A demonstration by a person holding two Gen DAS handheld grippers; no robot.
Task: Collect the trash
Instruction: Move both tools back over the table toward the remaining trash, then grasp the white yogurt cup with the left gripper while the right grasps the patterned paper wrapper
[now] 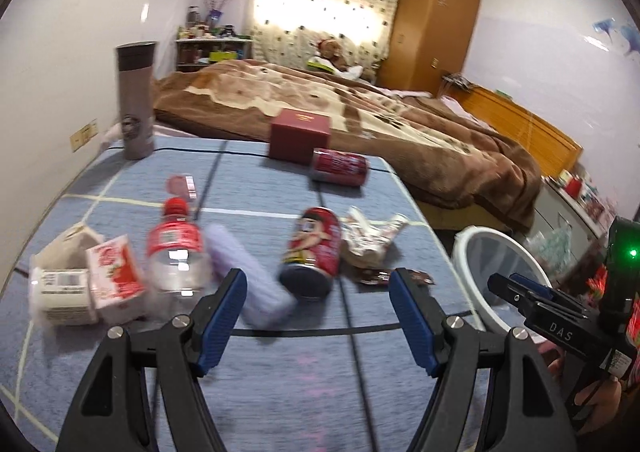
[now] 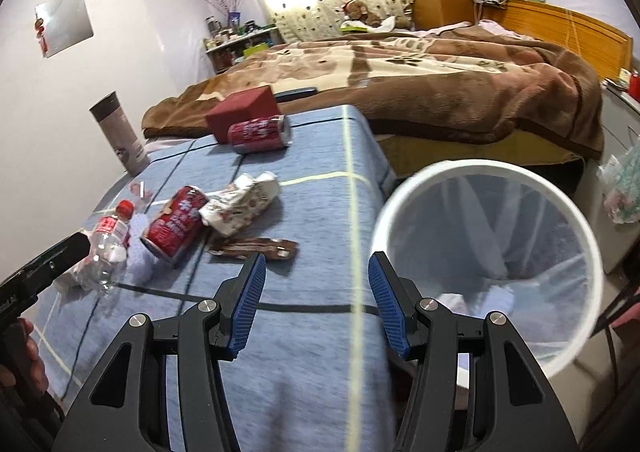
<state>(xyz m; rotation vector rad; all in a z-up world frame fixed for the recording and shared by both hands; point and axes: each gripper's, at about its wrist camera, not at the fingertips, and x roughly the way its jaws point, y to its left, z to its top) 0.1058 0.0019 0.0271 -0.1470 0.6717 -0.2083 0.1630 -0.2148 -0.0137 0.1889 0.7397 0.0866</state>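
Trash lies on a blue cloth-covered table [image 1: 280,392]. A red can [image 1: 312,250] lies just beyond my open, empty left gripper [image 1: 318,288]. Left of it lie a lilac roll [image 1: 248,276], a clear bottle with a red label [image 1: 176,252], a red-and-white carton [image 1: 116,276] and a white tub [image 1: 60,292]. A crumpled wrapper [image 1: 368,240] and a brown wrapper [image 2: 256,248] lie right of the can. A second red can [image 1: 339,166] lies farther back. My right gripper [image 2: 316,284] is open and empty above the table's right edge, beside the white bin [image 2: 492,272].
A grey tumbler [image 1: 135,99] stands at the table's back left. A dark red box [image 1: 299,135] sits at the back edge. A bed with a brown blanket [image 1: 360,99] lies behind the table. The bin [image 1: 500,264] with its clear liner stands off the table's right side.
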